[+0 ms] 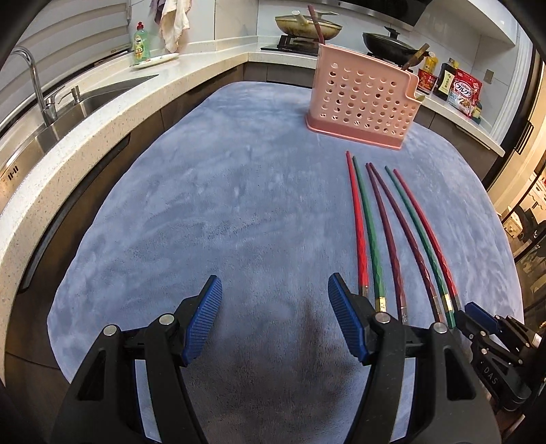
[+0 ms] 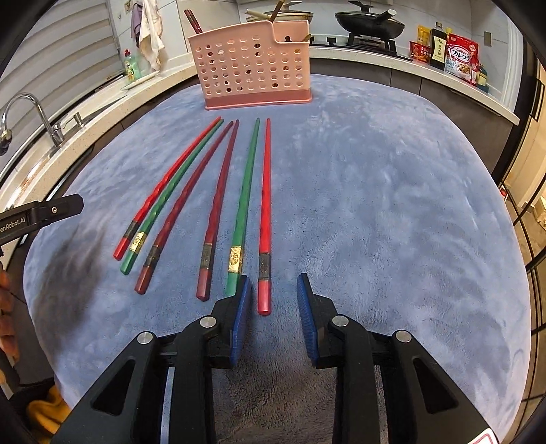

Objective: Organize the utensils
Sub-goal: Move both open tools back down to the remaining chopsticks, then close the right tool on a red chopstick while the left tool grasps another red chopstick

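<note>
Six chopsticks (image 2: 218, 194) lay side by side on the blue cloth (image 2: 375, 222) covering the desk, tips toward the pink perforated holder (image 2: 252, 65) standing upright beyond them. Right tongs (image 2: 273, 287) straddled the rightmost red chopstick (image 2: 265, 218), pads not touching it. Left tongs (image 1: 273, 290) hung open over bare cloth, left of the row.

Blue cloth (image 1: 239, 205) underneath; sink (image 1: 99, 99), green soap bottle (image 1: 141, 44), two pans (image 2: 370, 18), cereal bag (image 2: 460, 59) behind.
</note>
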